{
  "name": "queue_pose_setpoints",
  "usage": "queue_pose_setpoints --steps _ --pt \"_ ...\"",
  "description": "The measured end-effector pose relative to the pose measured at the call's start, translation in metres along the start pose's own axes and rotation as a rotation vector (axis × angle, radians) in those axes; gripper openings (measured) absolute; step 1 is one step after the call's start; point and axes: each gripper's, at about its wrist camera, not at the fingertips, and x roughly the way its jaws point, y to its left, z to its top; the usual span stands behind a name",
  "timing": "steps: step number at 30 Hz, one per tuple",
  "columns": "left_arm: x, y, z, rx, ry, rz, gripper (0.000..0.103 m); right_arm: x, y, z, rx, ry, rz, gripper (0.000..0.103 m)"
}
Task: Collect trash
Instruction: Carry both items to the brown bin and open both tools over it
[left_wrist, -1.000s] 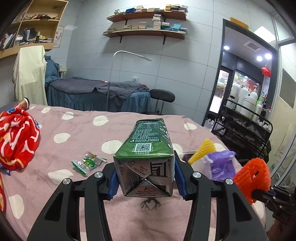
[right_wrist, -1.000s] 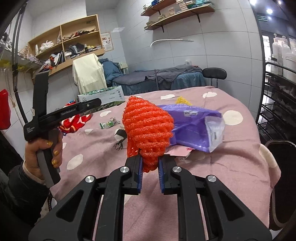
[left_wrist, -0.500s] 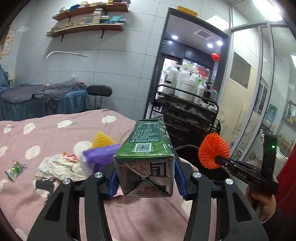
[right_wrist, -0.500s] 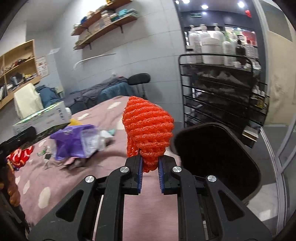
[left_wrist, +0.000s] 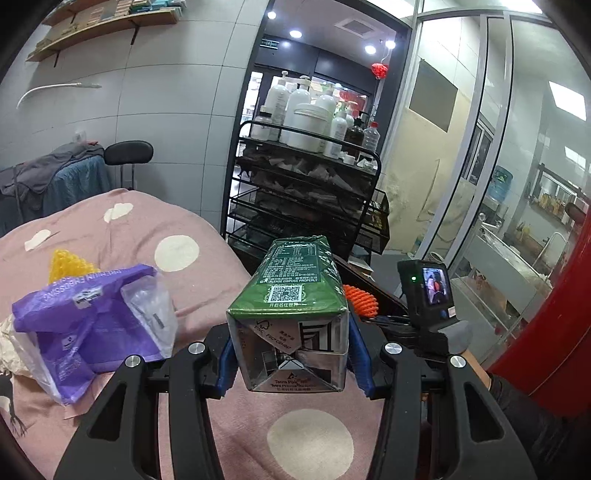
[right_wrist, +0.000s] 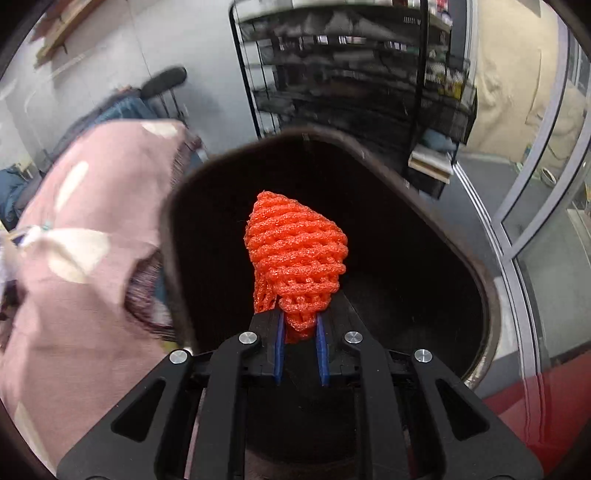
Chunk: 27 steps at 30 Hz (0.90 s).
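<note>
The right gripper (right_wrist: 300, 326), closed on the orange foam net (right_wrist: 295, 254), holds it over the black bin (right_wrist: 436, 206), unreleased; the left gripper (left_wrist: 291, 350) clamps the green carton (left_wrist: 291, 295); the purple bag (left_wrist: 88, 325) lies on the bed (left_wrist: 184, 306) at 9 o'clock.

The left gripper (left_wrist: 291, 354) points forward and level, its two black arms spread wide; its blue-padded fingers (left_wrist: 226, 363) press on both sides of a green carton (left_wrist: 291, 314), which they hold end-on; the right gripper (right_wrist: 300, 336) tilts downward, its fingers (right_wrist: 279, 345) drawn close together and pinching the lower end of an orange foam net (right_wrist: 295, 254), which stands up out of them; in the left wrist view the right gripper's body with its small camera screen sits just to the right, and part of the person's right hand (left_wrist: 476, 363) shows beneath it.
</note>
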Motion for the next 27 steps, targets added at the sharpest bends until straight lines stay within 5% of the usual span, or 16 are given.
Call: queue_pose_setpoints --steps 4,9,19,27 --pt "0.009 -0.002 -0.001 0.004 0.042 -0.022 0.049 0.015 -0.004 0.002 0.0 0.062 -0.028 0.018" --pt "0.025 -0.008 0.002 0.011 0.082 -0.036 0.049 0.018 -0.014 -0.004 0.042 0.068 -0.016 0.05" --pt "0.066 -0.02 0.01 0.023 0.174 -0.078 0.05 -0.035 -0.015 -0.023 0.069 -0.092 0.026 0.067" --pt "0.122 -0.035 0.014 0.013 0.293 -0.1 0.049 -0.076 -0.024 -0.044 0.078 -0.17 -0.004 0.069"
